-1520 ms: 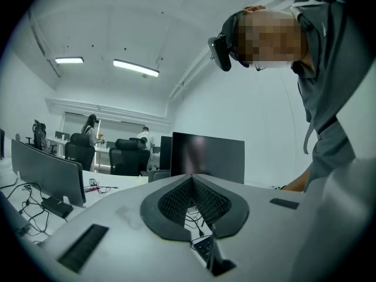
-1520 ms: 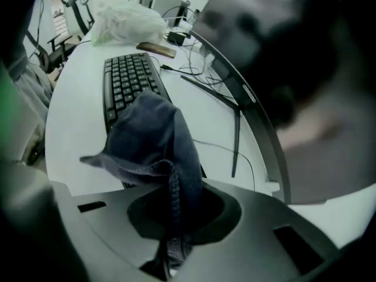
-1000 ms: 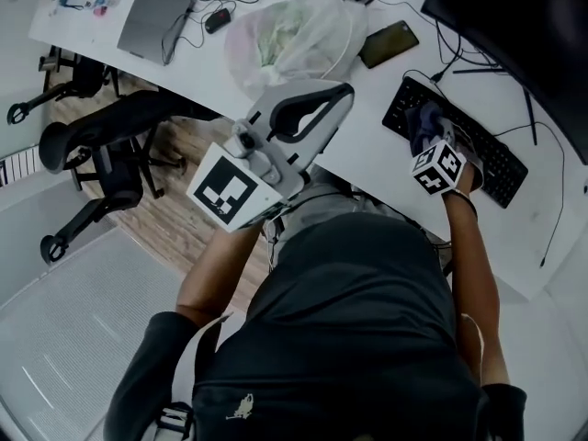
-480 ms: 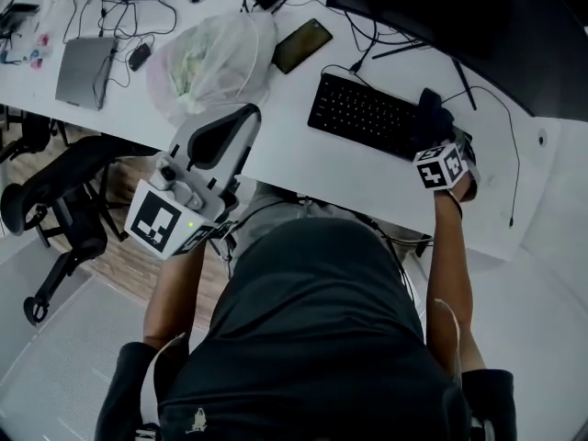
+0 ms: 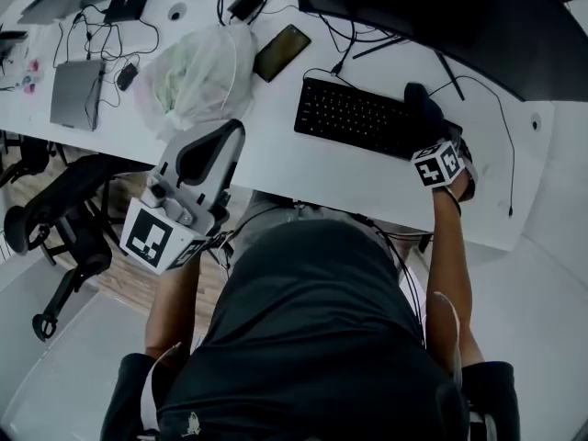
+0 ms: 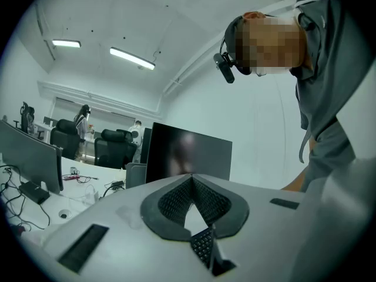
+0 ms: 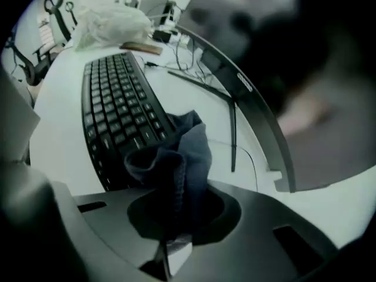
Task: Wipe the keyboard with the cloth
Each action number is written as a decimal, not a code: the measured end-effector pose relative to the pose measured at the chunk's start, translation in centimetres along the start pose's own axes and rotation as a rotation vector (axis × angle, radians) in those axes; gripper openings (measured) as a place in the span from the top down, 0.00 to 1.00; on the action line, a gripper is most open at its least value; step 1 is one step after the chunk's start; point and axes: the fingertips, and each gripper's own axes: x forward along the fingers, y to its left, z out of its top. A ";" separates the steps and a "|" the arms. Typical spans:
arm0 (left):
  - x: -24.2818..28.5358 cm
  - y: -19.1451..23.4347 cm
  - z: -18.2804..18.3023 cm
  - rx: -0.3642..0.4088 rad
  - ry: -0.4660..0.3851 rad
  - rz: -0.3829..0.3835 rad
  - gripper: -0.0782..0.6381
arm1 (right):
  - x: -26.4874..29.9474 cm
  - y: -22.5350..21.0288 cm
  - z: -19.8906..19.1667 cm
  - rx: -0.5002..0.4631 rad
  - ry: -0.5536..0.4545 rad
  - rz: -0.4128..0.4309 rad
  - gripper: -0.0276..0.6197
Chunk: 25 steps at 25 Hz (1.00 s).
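A black keyboard point(image 5: 363, 118) lies on the white desk point(image 5: 303, 168) in front of a dark monitor. My right gripper point(image 5: 424, 122) is at the keyboard's right end, shut on a dark blue cloth point(image 5: 421, 107) that rests on the keys. In the right gripper view the bunched cloth point(image 7: 183, 156) fills the jaws, and the keyboard point(image 7: 114, 107) stretches away to the left. My left gripper point(image 5: 231, 131) hangs off the desk's front edge, left of the keyboard. Its jaws meet at the tips with nothing held, as the left gripper view shows point(image 6: 191, 177).
A white plastic bag point(image 5: 193, 76) and a phone point(image 5: 282, 51) lie left of the keyboard. The monitor point(image 5: 441, 7) stands behind it, with cables around. A grey laptop point(image 5: 75, 92) sits far left. An office chair point(image 5: 55, 219) stands beside the desk.
My right gripper has dragged the cloth along the keyboard from its left part to its right end. The left gripper has stayed off the desk edge, and the head view has shifted.
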 end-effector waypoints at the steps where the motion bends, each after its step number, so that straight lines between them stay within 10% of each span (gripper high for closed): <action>1: -0.2 0.2 -0.2 -0.007 -0.001 0.005 0.89 | -0.1 -1.2 -1.7 0.020 0.048 -0.026 0.91; 5: -0.1 0.3 -1.1 -0.038 0.002 0.011 0.89 | -0.6 1.6 1.0 -0.074 0.028 -0.002 0.91; 9: 1.1 -0.6 -1.0 -0.036 0.009 -0.021 0.89 | -3.6 12.6 12.1 -0.334 -0.218 0.146 0.91; 12: 1.7 -1.1 -0.6 -0.029 0.016 -0.038 0.89 | -5.7 16.8 16.1 -0.325 -0.311 0.268 0.91; 17: 1.8 -1.1 -0.9 -0.038 0.023 -0.041 0.89 | -3.8 11.3 7.9 -0.144 -0.224 0.212 0.91; 22: 2.0 -0.8 -1.8 -0.067 0.025 -0.044 0.89 | -1.7 2.0 -7.6 0.046 0.117 0.025 0.91; 25: 2.6 -1.1 -2.0 -0.075 0.034 -0.063 0.89 | -2.6 1.0 -4.3 0.047 0.049 -0.022 0.91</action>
